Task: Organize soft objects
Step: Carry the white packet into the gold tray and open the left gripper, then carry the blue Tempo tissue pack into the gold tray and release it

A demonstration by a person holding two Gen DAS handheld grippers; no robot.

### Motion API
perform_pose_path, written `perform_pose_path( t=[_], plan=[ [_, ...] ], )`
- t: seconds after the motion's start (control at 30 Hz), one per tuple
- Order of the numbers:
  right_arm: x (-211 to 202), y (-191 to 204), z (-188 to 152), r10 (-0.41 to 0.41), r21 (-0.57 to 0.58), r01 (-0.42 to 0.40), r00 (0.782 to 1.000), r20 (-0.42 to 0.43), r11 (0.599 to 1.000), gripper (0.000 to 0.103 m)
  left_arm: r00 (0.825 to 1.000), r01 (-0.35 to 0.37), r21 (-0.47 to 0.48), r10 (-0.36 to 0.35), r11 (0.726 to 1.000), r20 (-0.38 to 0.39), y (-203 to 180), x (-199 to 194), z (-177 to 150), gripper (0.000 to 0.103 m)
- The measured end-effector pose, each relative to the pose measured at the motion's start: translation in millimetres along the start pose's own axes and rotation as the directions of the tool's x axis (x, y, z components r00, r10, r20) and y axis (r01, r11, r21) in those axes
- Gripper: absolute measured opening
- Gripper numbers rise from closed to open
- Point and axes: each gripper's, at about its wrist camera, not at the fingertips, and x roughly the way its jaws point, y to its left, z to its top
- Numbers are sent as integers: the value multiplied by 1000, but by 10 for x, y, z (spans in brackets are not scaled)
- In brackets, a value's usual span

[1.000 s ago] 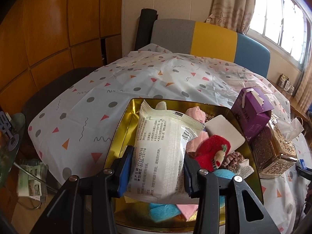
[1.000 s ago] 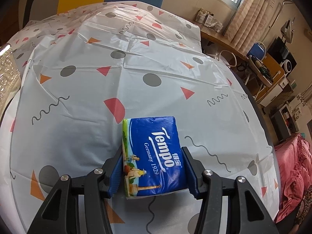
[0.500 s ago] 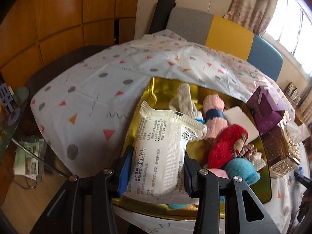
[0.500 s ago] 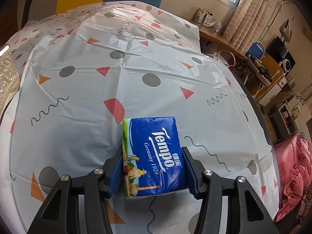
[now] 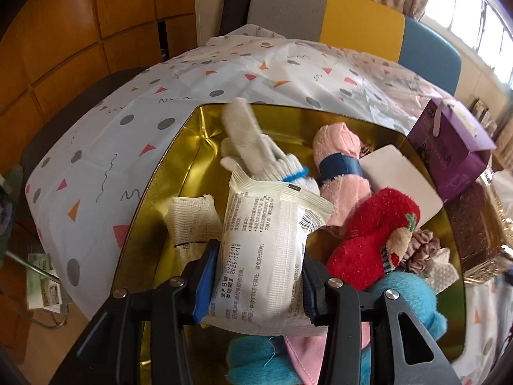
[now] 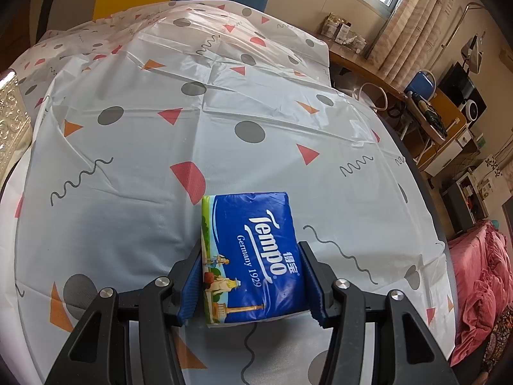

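My left gripper (image 5: 256, 276) is shut on a white plastic packet with printed text (image 5: 263, 253) and holds it above the gold tray (image 5: 192, 141). The tray holds a white glove (image 5: 253, 144), a pink rolled towel (image 5: 340, 157), a red plush sock (image 5: 372, 237), a gauze roll (image 5: 192, 221), blue plush pieces (image 5: 404, 301) and a white flat pad (image 5: 400, 176). My right gripper (image 6: 251, 284) is shut on a blue Tempo tissue pack (image 6: 250, 253) just above the patterned tablecloth (image 6: 160, 122).
A purple box (image 5: 455, 150) and a brown glittery tissue box (image 5: 477, 237) stand right of the tray. The glittery box's edge (image 6: 9, 118) shows at the left of the right wrist view. A multicoloured sofa back (image 5: 336, 19) lies beyond the table; cluttered desks (image 6: 442, 115) at right.
The left gripper with the packet has risen and tilted down over the tray, so more of the tray's contents show. The right gripper and tissue pack have stayed put.
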Motion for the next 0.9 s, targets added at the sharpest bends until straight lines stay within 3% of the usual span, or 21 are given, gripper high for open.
perform_pose_path(
  t=[0.07,0.2,0.63,0.9],
  plan=[
    [4,0,1,1,1,-1,1000,-2,1000,55,1000,-18,31,18,999,21,-51,-27,-27,48],
    [4,1,3,1,2,-1,1000,-2,1000,55,998,-32,40,30,999,56,-61,-118,-72,60],
    [21,-17,19,8,15,-7,1000,-13,1000,55,979,-9,32,2,999,204,-1,-713,-70,65],
    [60,-90,61,39,107,-33,997,-62,994,54,968,12,48,-24,999,250,-14,-945,-90,67]
  ],
)
